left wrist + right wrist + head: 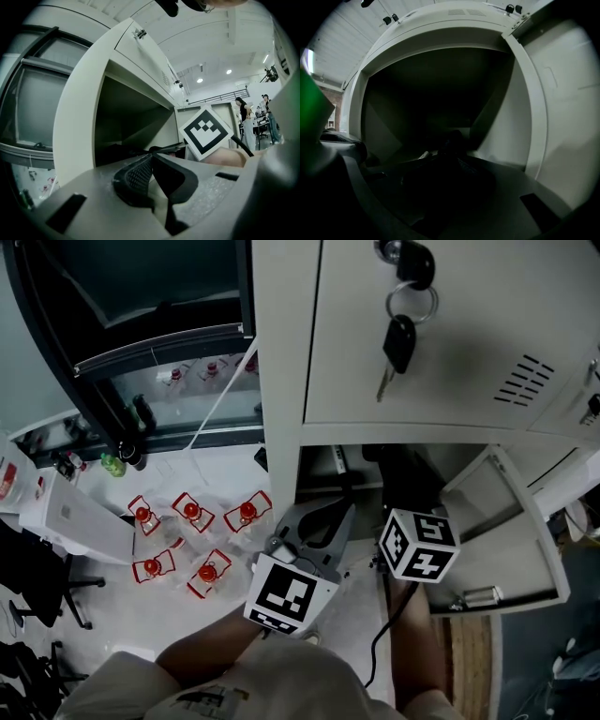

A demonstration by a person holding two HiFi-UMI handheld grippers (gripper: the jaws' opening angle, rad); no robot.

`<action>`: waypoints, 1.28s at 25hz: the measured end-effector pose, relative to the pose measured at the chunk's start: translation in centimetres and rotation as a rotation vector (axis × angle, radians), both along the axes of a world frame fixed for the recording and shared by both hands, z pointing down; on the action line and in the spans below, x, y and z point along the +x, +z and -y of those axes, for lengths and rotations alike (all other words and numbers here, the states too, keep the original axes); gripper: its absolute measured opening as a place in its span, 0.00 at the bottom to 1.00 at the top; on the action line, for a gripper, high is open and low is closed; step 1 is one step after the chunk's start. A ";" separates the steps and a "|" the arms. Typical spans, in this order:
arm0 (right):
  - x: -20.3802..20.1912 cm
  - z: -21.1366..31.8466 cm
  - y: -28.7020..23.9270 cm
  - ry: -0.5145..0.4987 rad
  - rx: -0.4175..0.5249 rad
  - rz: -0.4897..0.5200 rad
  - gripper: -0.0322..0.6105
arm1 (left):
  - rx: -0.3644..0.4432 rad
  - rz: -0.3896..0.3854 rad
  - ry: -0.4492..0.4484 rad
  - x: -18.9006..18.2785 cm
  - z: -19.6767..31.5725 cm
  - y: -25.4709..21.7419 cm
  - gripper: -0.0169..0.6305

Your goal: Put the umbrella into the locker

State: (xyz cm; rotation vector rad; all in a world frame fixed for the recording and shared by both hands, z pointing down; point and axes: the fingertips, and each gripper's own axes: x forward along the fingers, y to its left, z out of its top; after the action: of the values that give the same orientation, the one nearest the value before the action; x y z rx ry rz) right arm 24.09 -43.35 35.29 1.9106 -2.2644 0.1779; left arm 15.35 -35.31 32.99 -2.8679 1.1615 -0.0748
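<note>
Two handheld grippers at one open locker [511, 545]: the left gripper [151, 157] hangs outside, jaws pressed together on nothing. The right gripper [447, 143], reaching inside, seems clamped on the dark umbrella [440, 161]. Five red-capped bottles [191, 510] dot the floor.

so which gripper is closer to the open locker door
Right. The right gripper reaches into the compartment just left of the open door; the left gripper is further left, outside by the locker frame.

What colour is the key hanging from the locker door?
The key has a black head; best in the head view.
</note>
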 end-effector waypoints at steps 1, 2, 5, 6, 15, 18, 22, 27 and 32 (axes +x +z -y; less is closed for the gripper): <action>0.0 0.1 0.0 0.004 0.005 -0.005 0.11 | 0.000 0.000 0.000 -0.1 0.0 0.0 0.04; 0.0 0.2 0.0 0.009 0.014 -0.012 0.11 | 0.000 0.000 0.000 -0.1 0.0 0.0 0.04; 0.2 0.3 -0.8 0.026 0.065 -0.029 0.14 | 0.000 -0.001 0.002 -0.2 0.0 0.0 0.04; 0.2 0.3 -1.1 0.029 0.080 -0.030 0.14 | 0.001 -0.001 0.003 -0.2 -0.1 0.0 0.04; 0.3 -0.5 -0.9 0.023 0.072 -0.028 0.14 | 0.005 0.000 0.021 0.0 -0.6 -0.2 0.04; 0.4 -1.3 -1.3 0.025 0.084 -0.024 0.14 | 0.015 -0.003 0.026 0.1 -0.6 -0.7 0.04; 0.4 -2.3 -2.5 0.015 0.106 -0.026 0.14 | 0.033 -0.010 0.032 0.1 -0.8 -1.5 0.04; 0.2 -3.4 -3.7 0.003 0.129 -0.029 0.12 | 0.069 -0.015 0.048 0.4 -1.3 -2.9 0.04; -0.1 -5.2 -6.4 -0.004 0.194 -0.041 0.12 | 0.128 -0.009 0.056 -0.1 -1.8 -4.6 0.04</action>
State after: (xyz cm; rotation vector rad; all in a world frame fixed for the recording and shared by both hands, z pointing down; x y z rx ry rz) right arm 23.95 -38.14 28.90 1.9805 -2.3345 -0.0844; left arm 15.27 -33.54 28.38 -2.7887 1.0453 0.0135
